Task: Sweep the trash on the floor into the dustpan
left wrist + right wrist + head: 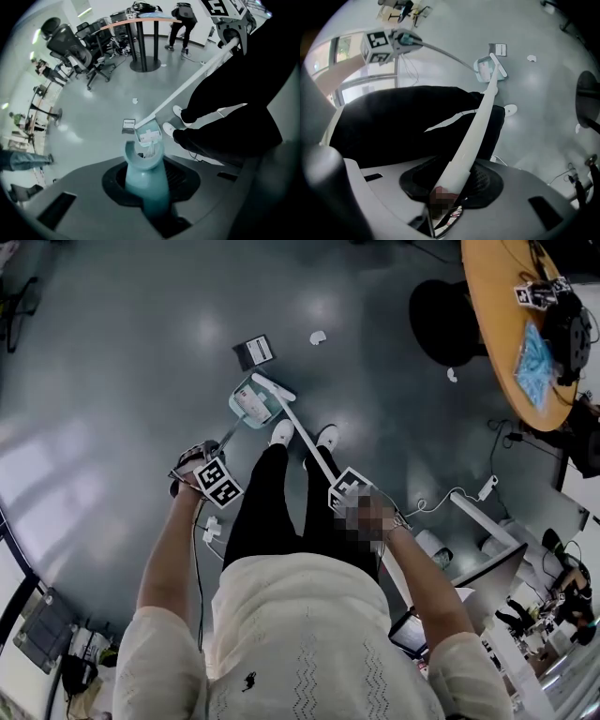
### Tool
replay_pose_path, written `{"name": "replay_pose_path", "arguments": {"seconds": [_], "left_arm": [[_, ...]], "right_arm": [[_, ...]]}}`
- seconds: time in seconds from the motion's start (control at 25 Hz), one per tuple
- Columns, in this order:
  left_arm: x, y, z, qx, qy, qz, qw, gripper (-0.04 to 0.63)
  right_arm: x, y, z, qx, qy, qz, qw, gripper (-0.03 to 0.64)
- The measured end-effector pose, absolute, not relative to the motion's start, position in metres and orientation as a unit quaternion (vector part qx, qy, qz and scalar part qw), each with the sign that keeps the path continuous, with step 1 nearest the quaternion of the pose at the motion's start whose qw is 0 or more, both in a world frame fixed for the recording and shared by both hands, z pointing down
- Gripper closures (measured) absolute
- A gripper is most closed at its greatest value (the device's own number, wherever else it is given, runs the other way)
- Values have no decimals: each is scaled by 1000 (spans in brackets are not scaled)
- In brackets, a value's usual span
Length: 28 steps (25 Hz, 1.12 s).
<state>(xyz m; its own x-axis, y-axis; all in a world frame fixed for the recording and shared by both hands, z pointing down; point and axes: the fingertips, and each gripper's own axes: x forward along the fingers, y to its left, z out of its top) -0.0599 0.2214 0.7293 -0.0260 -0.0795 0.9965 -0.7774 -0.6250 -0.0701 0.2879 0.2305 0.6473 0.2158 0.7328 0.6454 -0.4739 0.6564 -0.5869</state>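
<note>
A teal dustpan (246, 406) rests on the grey floor just ahead of the person's white shoes, with a white printed packet inside it. Its teal handle (146, 180) runs back into my left gripper (208, 472), which is shut on it. The white broom head (273, 387) sits at the pan's far edge. My right gripper (350, 491) is shut on the long white broom handle (465, 157). A dark flat card (254, 352) lies beyond the pan, and a white crumpled scrap (318, 337) lies farther out. In the right gripper view the dustpan (483, 70) and broom head (498, 65) meet.
A round wooden table (494, 329) with a black base (441, 320) stands at the upper right, with another white scrap (452, 374) near it. A power strip and cables (487, 488) lie to the right. Office chairs (70, 47) and a bending person (180, 18) are far off.
</note>
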Motion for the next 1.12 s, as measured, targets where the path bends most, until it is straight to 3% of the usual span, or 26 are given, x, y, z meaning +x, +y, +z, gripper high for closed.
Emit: {"name": "replay_pose_path", "arguments": {"seconds": [0.16, 0.64, 1.12], "left_arm": [[-69, 232, 709, 615, -403, 603, 310, 503], [-186, 223, 669, 573, -423, 637, 295, 502], [-389, 156, 681, 696, -207, 673, 139, 503]], "right_arm": [[287, 198, 646, -68, -512, 406, 754, 474], [251, 157, 661, -32, -508, 497, 703, 473], [30, 233, 661, 117, -451, 677, 569, 472]]}}
